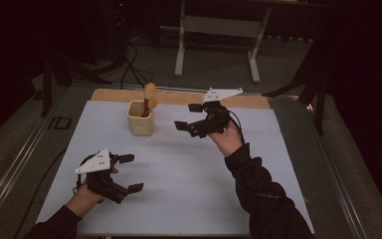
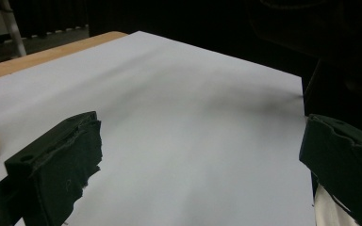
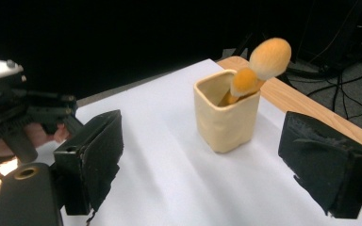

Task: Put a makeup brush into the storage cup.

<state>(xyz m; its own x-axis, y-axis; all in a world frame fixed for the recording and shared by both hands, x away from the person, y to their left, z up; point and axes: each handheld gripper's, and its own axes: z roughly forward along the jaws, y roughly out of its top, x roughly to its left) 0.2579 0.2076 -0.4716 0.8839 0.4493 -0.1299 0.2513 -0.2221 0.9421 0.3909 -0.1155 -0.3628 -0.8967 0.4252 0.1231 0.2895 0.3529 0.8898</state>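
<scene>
**Inspector:** Report your hands, nearest first.

**Operator:** My left gripper (image 1: 128, 173) sits low at the near left of the white sheet (image 1: 179, 169), jaws spread wide with nothing between them. In the left gripper view it looks across bare sheet, with just a sliver of the cup at the edge. It is well apart from the work.

**Inspector:** And the other?

**Operator:** My right gripper (image 1: 188, 116) is raised over the far half of the sheet, jaws wide and empty too — pointed leftward at the cup (image 1: 141, 118). It is the nearer hand.

**Inspector:** Where does the cup lie from those fingers?

**Operator:** To the left of them in the high view, near but not touching. In the right gripper view the cup (image 3: 225, 117) stands ahead of my jaws, between their lines but farther off. It stands upright on the sheet, close to the wooden table edge (image 1: 179, 97).

**Inspector:** Contents?

**Operator:** Two wooden spoons (image 3: 259, 66), handles down in the cup, rounded ends up — one taller than the other. Their long axis runs nearly upright, leaning a little toward the far side.

**Inspector:** Judgement?

**Operator:** I judge a reach with the right comes next; the jaws would need to rise to meet the spoon ends.
</scene>
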